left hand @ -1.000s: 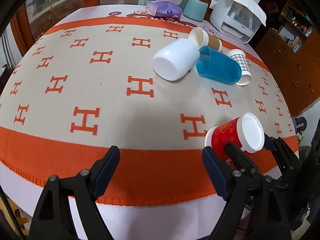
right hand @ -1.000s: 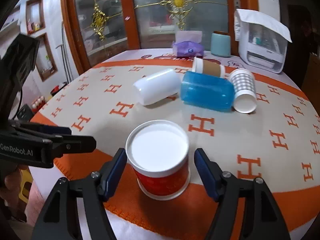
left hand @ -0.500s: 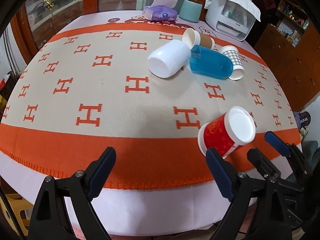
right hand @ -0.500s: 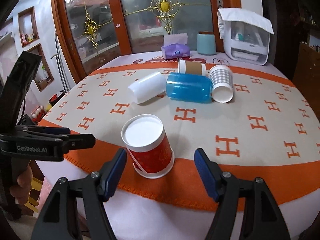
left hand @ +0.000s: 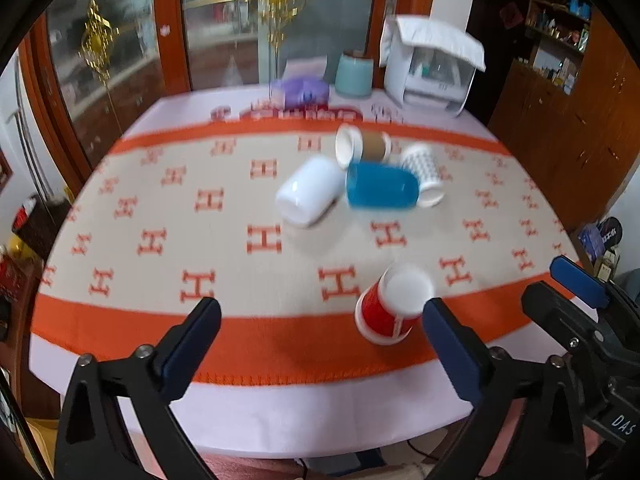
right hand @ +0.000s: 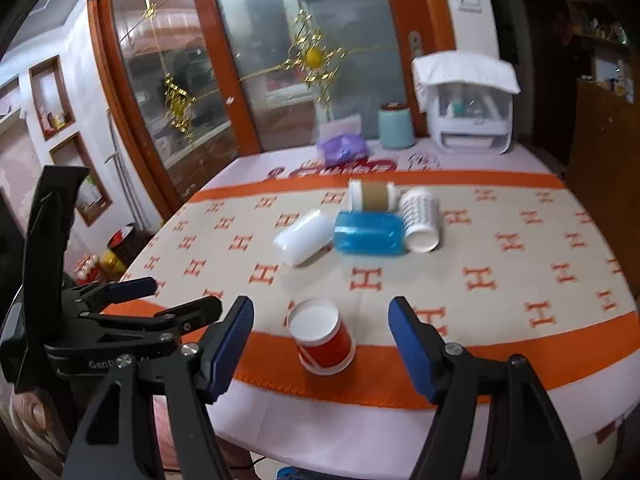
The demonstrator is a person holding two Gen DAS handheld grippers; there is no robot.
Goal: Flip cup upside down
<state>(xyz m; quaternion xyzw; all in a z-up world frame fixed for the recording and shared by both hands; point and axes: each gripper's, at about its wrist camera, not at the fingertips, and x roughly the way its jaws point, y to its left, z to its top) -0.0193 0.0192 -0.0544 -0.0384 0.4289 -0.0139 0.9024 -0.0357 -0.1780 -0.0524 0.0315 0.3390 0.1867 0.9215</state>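
I see the red cup (right hand: 326, 342) standing upside down on the orange band of the tablecloth (right hand: 520, 344), its white base facing up and its rim down on the cloth, near the table's front edge. From the right wrist camera it sits between my right gripper's (right hand: 320, 346) two blue-padded fingers, at about 12 o'clock from the gap, but neither pad touches it; the jaws are spread wide and hold nothing. My left gripper (left hand: 320, 344) is likewise wide apart and empty; in its own view the cup (left hand: 390, 306) lies at roughly 1 o'clock, just beside the right-hand fingertip. Farther across the table, at 12 o'clock from the red cup, a cluster lies on its side: a white cup (right hand: 306, 237), a blue cup (right hand: 370, 234), a brown-sleeved paper cup (right hand: 374, 195) and a checked cup (right hand: 420, 218), packed close together. Both views are somewhat blurred. At the far edge stand a purple tissue pack (right hand: 343, 147), a teal canister (right hand: 396, 126) and a white appliance (right hand: 468, 104).
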